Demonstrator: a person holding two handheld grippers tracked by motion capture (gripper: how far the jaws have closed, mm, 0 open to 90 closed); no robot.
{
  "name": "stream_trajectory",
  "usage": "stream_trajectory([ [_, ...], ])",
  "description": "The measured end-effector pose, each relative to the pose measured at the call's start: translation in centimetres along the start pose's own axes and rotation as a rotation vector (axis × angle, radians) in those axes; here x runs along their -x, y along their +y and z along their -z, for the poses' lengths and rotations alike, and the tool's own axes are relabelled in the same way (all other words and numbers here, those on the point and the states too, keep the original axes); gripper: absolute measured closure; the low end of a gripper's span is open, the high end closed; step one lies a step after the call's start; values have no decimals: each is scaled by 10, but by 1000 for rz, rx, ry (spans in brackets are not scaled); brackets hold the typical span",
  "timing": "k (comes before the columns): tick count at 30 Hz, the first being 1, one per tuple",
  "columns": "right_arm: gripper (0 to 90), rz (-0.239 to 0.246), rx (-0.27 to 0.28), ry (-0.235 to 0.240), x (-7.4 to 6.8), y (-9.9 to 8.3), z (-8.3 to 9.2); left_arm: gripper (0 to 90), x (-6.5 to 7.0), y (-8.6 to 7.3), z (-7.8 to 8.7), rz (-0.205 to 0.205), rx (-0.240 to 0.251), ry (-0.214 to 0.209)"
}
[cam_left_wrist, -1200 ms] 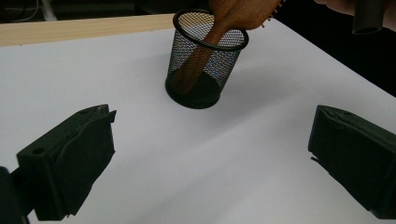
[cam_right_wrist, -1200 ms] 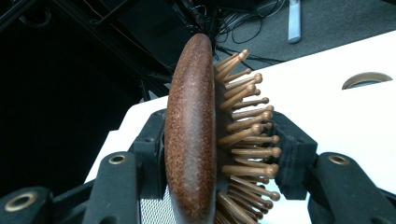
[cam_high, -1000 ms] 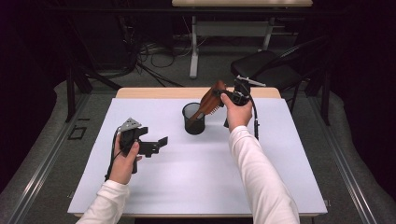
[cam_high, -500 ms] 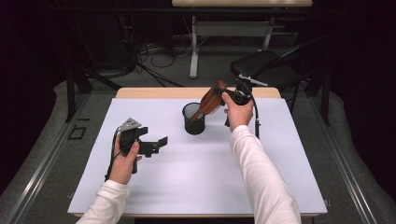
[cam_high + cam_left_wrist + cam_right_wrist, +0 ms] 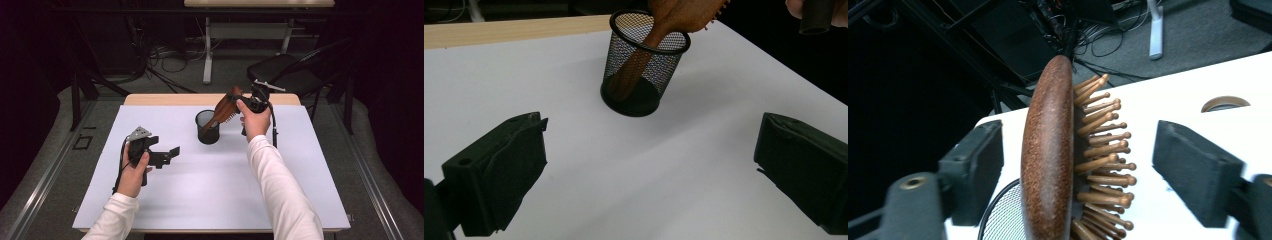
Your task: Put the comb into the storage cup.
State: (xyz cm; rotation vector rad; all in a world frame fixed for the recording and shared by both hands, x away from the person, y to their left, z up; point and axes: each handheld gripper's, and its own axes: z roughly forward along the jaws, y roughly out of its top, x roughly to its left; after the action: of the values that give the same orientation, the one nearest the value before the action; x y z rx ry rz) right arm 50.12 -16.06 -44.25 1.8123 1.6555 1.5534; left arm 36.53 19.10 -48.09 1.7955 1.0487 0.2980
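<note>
A wooden hairbrush (image 5: 225, 108) leans handle-down in the black mesh cup (image 5: 207, 127) at the table's (image 5: 210, 195) twelve o'clock. The right gripper (image 5: 246, 98) stands released around its head, jaws spread. The left gripper (image 5: 170, 154), at eight o'clock, hangs open and empty

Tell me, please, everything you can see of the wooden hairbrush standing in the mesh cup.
The hairbrush looks like reddish-brown wood, with an oval paddle head, a smooth rounded back and rows of blunt wooden pins. It stands tilted, handle down inside the black mesh cup near the table's far edge; the handle leans on the cup's rim, and the head juts above it towards the right gripper. That gripper's jaws stand open on either side of the head; the right gripper view shows gaps on both sides, so they do not clamp it.
</note>
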Motion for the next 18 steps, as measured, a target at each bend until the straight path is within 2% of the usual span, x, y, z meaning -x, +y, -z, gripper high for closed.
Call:
stream_trajectory([
  [3, 153, 6, 12, 5, 0, 1, 1, 5, 0, 0, 0, 0, 0, 0],
  [6, 127, 3, 20, 30, 0, 2, 2, 5, 0, 0, 0, -1, -1, -1],
  [11, 41, 24, 18, -3, -3, 7, 4, 5, 0, 0, -1, 1, -2, -1],
  [13, 2, 30, 13, 4, -3, 9, 6, 5, 0, 0, -1, 1, -3, 1],
  [18, 0, 47, 12, 9, -2, 13, 11, 5, -1, 0, -1, 6, 1, 0],
])
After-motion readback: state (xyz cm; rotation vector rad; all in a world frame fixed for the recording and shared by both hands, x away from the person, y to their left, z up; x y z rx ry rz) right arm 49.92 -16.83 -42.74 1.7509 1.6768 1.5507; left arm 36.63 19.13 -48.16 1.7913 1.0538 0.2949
